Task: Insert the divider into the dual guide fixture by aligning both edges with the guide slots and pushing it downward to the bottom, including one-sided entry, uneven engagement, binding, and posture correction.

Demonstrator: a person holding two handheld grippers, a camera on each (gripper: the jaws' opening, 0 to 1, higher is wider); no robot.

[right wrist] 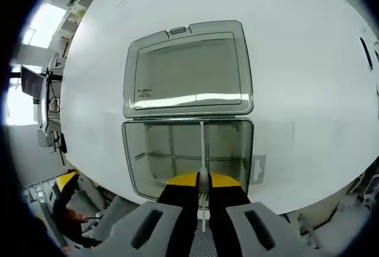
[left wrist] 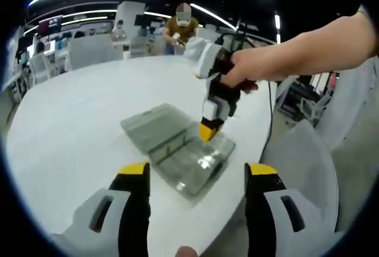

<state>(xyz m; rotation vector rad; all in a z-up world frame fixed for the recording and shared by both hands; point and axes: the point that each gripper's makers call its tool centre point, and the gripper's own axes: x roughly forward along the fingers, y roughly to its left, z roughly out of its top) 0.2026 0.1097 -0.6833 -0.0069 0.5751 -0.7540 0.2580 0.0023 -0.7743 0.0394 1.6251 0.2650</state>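
A clear plastic box lies open on the white table (left wrist: 71, 121), its lid (right wrist: 188, 70) folded flat beyond the base (right wrist: 148, 150). The base (left wrist: 189, 156) holds a crosswise partition (right wrist: 172, 157). My right gripper (right wrist: 201, 180) is shut on a thin clear divider (right wrist: 202, 141), which stands on edge and reaches down the middle of the base toward the hinge wall. In the left gripper view a hand holds that right gripper (left wrist: 210, 128) nose-down at the box's far right edge. My left gripper (left wrist: 198, 169) hovers open in front of the box, nothing between its yellow-tipped fingers (left wrist: 135, 169).
The box sits close to the table's near edge (right wrist: 284, 209), with a latch tab (right wrist: 259, 168) on its right side. White chairs (left wrist: 308, 168) stand right of the table. A person (left wrist: 180, 29) sits beyond the far edge among other desks.
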